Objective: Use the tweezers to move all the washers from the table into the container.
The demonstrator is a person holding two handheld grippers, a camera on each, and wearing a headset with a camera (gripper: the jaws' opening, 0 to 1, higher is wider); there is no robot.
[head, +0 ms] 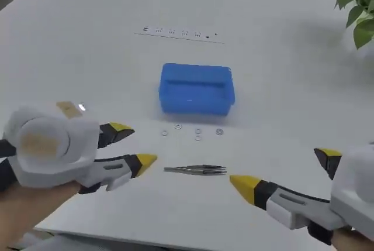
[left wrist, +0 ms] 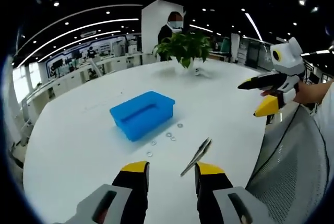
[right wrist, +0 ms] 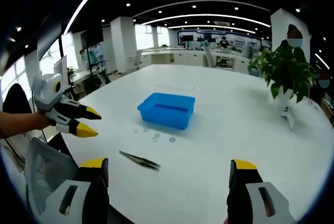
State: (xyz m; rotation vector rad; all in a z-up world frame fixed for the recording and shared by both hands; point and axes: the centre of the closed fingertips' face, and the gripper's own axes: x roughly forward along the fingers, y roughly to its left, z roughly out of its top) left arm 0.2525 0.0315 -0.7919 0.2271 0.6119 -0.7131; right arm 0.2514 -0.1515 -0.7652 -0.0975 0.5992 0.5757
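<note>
While tweezers (head: 196, 169) lie near washers (head: 219, 131), left tongs (head: 143, 144) and right tongs (head: 276, 165) gape (both empty).

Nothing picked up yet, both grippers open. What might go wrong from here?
1. The tweezers lie flat on the smooth table; a pinch by the open right gripper may skid them into the washers just beyond.
2. The washers are tiny and flat, so they may slip from the tips short of the blue container.
</note>
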